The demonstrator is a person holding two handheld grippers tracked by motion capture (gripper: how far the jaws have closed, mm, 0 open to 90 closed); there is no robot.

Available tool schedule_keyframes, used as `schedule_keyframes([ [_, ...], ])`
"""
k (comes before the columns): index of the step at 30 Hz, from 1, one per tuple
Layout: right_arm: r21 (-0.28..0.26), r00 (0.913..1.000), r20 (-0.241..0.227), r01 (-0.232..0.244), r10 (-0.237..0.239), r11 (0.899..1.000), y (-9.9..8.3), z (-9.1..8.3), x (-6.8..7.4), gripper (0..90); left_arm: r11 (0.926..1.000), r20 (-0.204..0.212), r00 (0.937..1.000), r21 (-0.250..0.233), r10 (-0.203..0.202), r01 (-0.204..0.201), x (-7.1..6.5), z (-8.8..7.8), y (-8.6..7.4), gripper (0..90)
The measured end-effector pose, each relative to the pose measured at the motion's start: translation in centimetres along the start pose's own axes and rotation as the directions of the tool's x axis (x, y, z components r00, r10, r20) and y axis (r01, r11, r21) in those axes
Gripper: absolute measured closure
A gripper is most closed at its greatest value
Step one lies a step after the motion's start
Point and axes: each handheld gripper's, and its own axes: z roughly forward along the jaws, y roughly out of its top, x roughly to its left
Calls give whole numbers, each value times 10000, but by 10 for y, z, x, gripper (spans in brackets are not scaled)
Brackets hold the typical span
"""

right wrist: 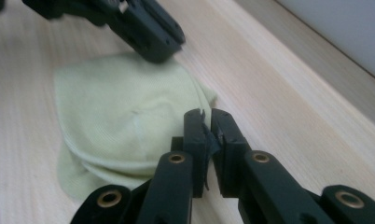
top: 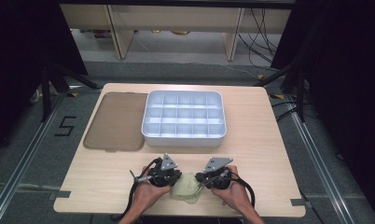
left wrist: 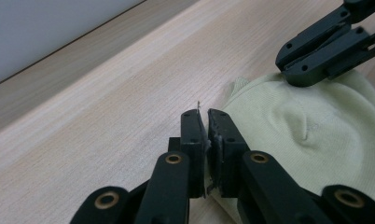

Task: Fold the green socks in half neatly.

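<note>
We note both tongs closed tight, left tongs (top: 172,179) and right tongs (top: 200,179) flanking the pale yellow cloth (top: 186,187) between them on the table (top: 251,154).

We see a bench (top: 269,140) of pale wood-look board, with fine straight grain and a matt, smooth face. On it lies a pale yellow-green cloth (left wrist: 293,126), a soft fine-ribbed knit, matt, with a stitched seam. The left claw (left wrist: 207,116) and right claw (right wrist: 208,114) look like matt black hard plastic, with brass-coloured rivets at the joints and worn, rough pads. Each carries a dull grey, metal-like plate. The tray (top: 150,133) looks like smooth white plastic with a slight sheen. The lid (top: 113,121) looks like translucent brown plastic, smooth.
</note>
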Motion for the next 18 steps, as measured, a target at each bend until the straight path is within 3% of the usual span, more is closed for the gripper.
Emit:
schedule_keyframes([
  [1, 313, 10000, 31, -36, 35, 9995, 0, -1, 1, 850, 10000, -68, 10000, -46, -21, 21, 0, 0, 0, 842],
  [4, 317, 9999, 108, 123, -126, 9994, -3, -2, 0, 848, 9999, -87, 9999, -120, -73, 72, 0, -2, -1, 837],
  [9, -50, 9999, 100, 41, -40, 10000, -2, -13, 1, 845, 9993, 75, 9999, -330, -153, 155, -2, -9, -2, 827],
  [13, -536, 9998, -214, 53, -64, 9985, -3, -25, 9, 842, 9992, 223, 9997, -401, -74, 83, -5, -18, -4, 824],
  [16, -459, 9977, -633, 225, -254, 9987, -5, -26, 18, 835, 9993, 223, 9997, -373, -96, 105, -5, -18, -6, 817],
  [18, -317, 9973, -671, 288, -309, 9991, -6, -25, 17, 835, 9995, 111, 9999, -305, -104, 108, -5, -16, -7, 817],
])
